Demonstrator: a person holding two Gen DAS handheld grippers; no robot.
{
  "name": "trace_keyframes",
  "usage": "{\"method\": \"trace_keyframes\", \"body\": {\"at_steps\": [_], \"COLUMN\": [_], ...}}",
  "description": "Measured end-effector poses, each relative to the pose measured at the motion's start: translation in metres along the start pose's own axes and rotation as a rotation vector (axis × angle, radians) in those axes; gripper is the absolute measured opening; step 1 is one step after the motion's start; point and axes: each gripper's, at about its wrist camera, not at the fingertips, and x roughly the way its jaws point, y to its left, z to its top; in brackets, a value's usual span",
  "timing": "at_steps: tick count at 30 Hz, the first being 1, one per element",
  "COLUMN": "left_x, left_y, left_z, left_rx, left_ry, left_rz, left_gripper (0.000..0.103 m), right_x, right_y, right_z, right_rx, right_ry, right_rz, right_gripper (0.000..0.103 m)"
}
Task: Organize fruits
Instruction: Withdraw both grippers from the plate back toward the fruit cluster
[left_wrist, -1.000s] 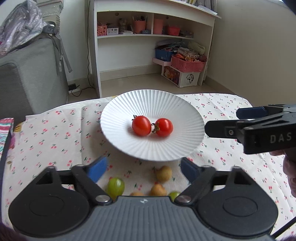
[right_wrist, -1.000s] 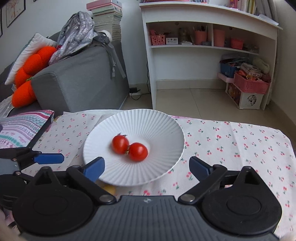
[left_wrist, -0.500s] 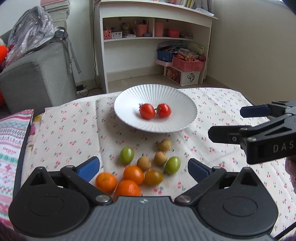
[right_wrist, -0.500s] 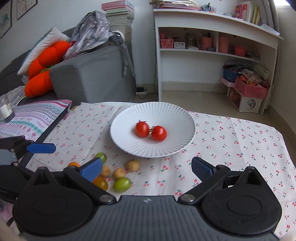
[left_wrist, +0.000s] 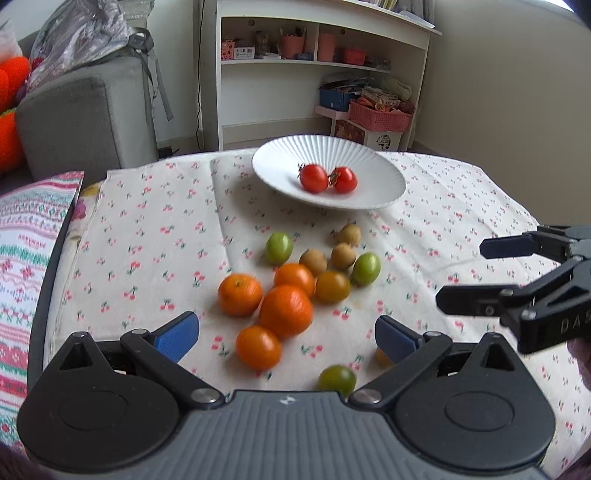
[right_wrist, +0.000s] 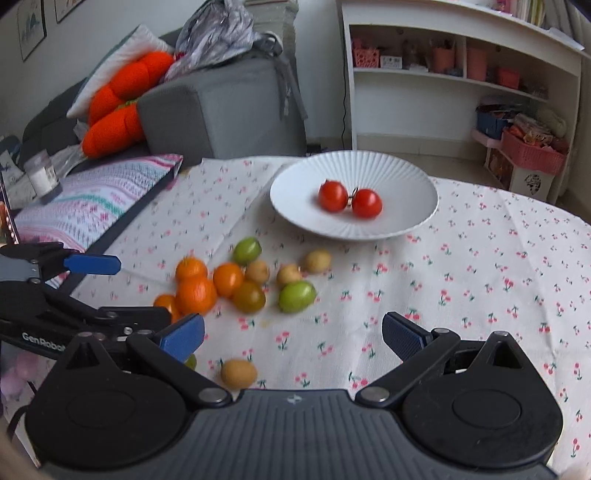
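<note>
A grey sofa (right_wrist: 221, 110) stands at the far left with an orange plush toy (right_wrist: 122, 99) and a crumpled silver bag (right_wrist: 218, 33) on it, and a white shelf unit (right_wrist: 461, 74) full of small boxes and baskets stands at the far right. Nearer, the desk (left_wrist: 461, 206) is covered in a cherry-print cloth, with a striped cloth (left_wrist: 22, 240) along its left edge. A white ribbed plate (left_wrist: 280, 170) sits at the far middle of the desk and holds two red tomatoes (left_wrist: 328, 179), touching each other. Just near of the plate lies a loose cluster of fruit: four oranges (left_wrist: 285, 310) packed close together, three small brown fruits (left_wrist: 334, 251), two green fruits (left_wrist: 365, 268) and a yellow-brown tomato (left_wrist: 332, 286). Another greenish fruit (left_wrist: 337, 378) lies nearest, apart from the cluster. The left tool (left_wrist: 286, 334) hangs over the near oranges with its blue pads spread wide and nothing between them. The right tool (right_wrist: 291, 338) is likewise wide and holds nothing, over bare cloth to the right of the cluster, with a small yellow fruit (right_wrist: 238, 373) just near its left pad. Nothing lies between the cluster and the plate
</note>
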Motion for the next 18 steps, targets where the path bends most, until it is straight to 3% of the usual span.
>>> {"method": "trace_keyframes", "body": {"at_steps": [10, 18], "left_x": [-0.001, 0.011], "left_y": [0.009, 0.014], "left_z": [-0.035, -0.052], "left_rx": [0.111, 0.116], "left_ry": [0.035, 0.089], "left_rz": [-0.058, -0.076], "left_gripper": [0.093, 0.092], "right_x": [0.020, 0.037], "right_y": [0.008, 0.014], "right_z": [-0.028, -0.046], "right_rx": [-0.018, -0.050], "right_ry": [0.098, 0.165], "right_rz": [-0.026, -0.051], "right_gripper": [0.103, 0.103]}}
